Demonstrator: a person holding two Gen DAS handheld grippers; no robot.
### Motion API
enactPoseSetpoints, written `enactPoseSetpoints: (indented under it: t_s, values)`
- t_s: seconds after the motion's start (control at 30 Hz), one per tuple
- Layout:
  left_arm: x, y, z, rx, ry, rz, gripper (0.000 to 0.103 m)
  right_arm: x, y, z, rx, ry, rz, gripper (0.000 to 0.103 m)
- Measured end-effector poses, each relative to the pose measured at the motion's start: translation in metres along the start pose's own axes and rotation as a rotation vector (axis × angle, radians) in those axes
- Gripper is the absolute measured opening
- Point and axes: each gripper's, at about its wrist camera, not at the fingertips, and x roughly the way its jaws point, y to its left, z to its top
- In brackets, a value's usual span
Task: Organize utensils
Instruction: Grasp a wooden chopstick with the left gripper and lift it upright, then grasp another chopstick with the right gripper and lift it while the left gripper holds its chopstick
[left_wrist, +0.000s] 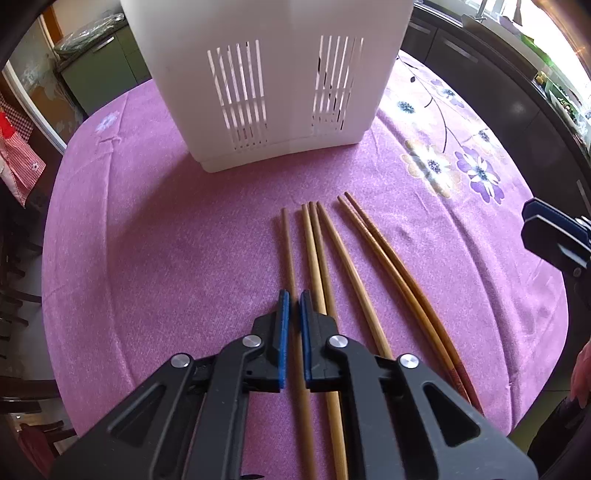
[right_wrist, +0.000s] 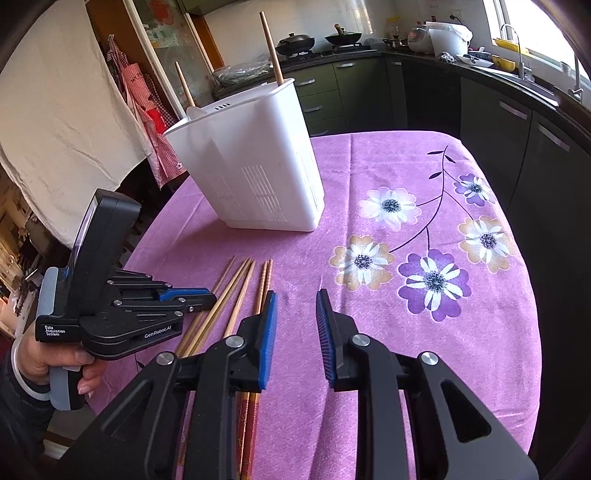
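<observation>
Left claw seemingly pinching outermost chopstick, right claw spread, clear tablecloth beside

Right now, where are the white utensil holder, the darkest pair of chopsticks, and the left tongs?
white utensil holder (right_wrist: 258, 155), right wrist view, front wall.
darkest pair of chopsticks (left_wrist: 388, 254), left wrist view, mid-shaft.
left tongs (left_wrist: 294, 317), left wrist view, between the tips.
</observation>
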Motion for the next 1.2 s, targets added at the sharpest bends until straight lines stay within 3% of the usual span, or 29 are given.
enactPoseSetpoints:
  t_s: [0.23, 0.57, 0.73, 1.0, 1.2]
  values:
    - [-0.015, 0.024, -0.005, -0.065, -0.055, -0.03, 0.005, 0.0, -0.004, 0.0, 0.0, 0.008, -0.005, 0.022]
    - [-0.111, 0.051, -0.026, -0.102, -0.328, -0.011, 0.005, 0.006, 0.008, 0.007, -0.029, 0.029, 0.017, 0.022]
    - [-0.15, 0.052, -0.043, -0.099, -0.42, -0.01, 0.005, 0.029, 0.019, 0.014, -0.068, 0.12, 0.054, 0.023]
    - [-0.164, 0.042, -0.059, -0.072, -0.458, -0.014, 0.005, 0.081, 0.03, 0.021, -0.135, 0.26, -0.004, 0.022]
    - [-0.171, 0.043, -0.068, -0.062, -0.473, -0.016, 0.005, 0.095, 0.034, 0.022, -0.147, 0.284, -0.036, 0.017]
